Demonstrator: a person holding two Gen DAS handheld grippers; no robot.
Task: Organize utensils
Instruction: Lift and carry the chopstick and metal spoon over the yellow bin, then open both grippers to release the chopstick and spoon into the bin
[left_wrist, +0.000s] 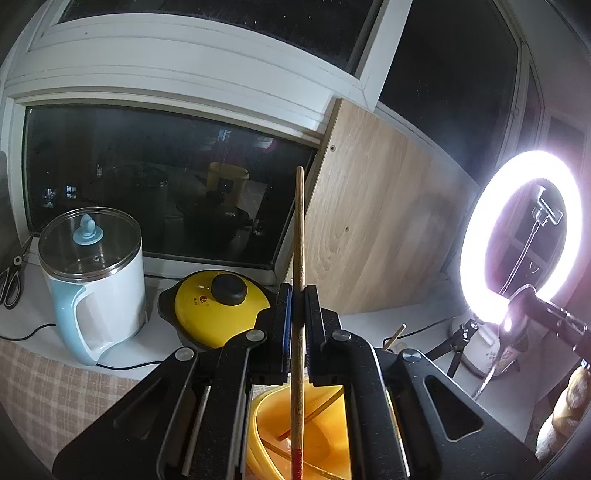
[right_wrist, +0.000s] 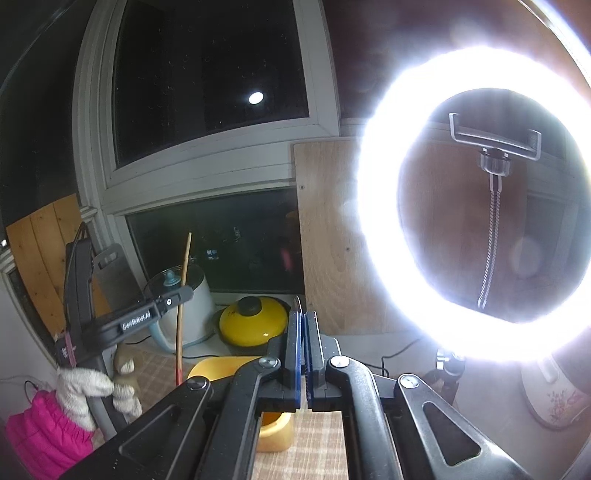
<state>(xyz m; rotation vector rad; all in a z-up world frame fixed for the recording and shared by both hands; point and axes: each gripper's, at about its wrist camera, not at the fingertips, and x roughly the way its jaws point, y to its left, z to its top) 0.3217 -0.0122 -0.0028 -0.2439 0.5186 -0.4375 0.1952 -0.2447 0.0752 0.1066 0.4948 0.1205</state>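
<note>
Left wrist view: the left gripper (left_wrist: 298, 314) clamps an upright chopstick (left_wrist: 299, 258) over the yellow holder (left_wrist: 295, 435) at 6 o'clock. The right gripper (right_wrist: 303, 354) is closed, empty. On the checked worktop (left_wrist: 44, 391), a kettle (left_wrist: 96, 280) stands at 9 o'clock, a ring light (left_wrist: 517, 236) at 3.

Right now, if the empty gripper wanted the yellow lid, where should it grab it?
Probably by the black knob on top of the lid, coming straight down. The knob sticks up narrow; the dome looks too wide and smooth for the right gripper.
</note>
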